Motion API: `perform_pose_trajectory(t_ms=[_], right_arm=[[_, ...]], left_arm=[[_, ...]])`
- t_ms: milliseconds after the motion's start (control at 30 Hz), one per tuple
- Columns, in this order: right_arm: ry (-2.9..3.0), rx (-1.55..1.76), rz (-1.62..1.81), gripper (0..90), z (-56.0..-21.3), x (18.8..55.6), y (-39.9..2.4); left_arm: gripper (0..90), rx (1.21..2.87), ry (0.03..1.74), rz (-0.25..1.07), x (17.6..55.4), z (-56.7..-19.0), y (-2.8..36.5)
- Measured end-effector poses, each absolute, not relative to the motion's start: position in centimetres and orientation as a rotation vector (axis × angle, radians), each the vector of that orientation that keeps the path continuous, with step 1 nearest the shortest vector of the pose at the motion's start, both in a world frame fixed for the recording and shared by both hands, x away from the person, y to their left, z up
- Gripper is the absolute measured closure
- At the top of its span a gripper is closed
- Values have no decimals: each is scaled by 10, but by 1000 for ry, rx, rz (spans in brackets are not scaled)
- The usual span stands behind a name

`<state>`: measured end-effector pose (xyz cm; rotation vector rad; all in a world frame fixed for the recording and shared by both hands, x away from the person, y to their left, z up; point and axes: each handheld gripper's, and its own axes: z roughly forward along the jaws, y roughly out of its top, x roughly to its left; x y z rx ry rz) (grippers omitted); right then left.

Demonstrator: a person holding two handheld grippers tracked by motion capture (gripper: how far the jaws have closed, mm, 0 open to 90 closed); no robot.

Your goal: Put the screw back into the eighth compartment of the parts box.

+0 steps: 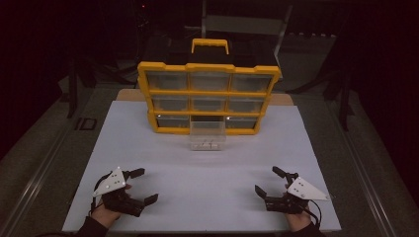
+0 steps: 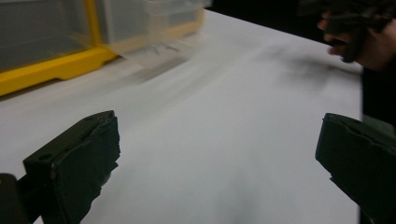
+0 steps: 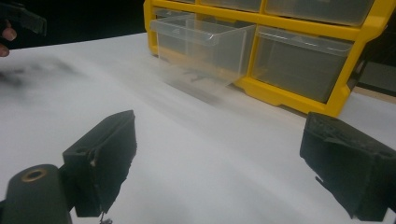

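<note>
both hand-held grippers, left and right, sit spread near the white board's front edge, well short of the pulled-out drawer.

White table with yellow drawer cabinet, clear drawer pulled out.

— How many cabinets?
— One, yellow, on one table.
— Drawers?
— Nine in three rows of three; one drawer, bottom middle, is pulled out.
— Tools?
— Two: left tool and right tool.
</note>
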<state>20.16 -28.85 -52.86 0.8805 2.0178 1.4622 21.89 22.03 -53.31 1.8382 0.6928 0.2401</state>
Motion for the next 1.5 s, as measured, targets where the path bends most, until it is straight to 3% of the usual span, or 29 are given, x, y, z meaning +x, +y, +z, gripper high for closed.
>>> perform_pose_trajectory(t_ms=[767, 1500], right_arm=[[2018, 881, 1458, 110, -528, 201, -289], [2027, 893, 1452, 110, -530, 203, -290]], left_arm=[[0, 1812, 835, 358, 221, -547, 235], [0, 1781, 836, 358, 218, -548, 236]])
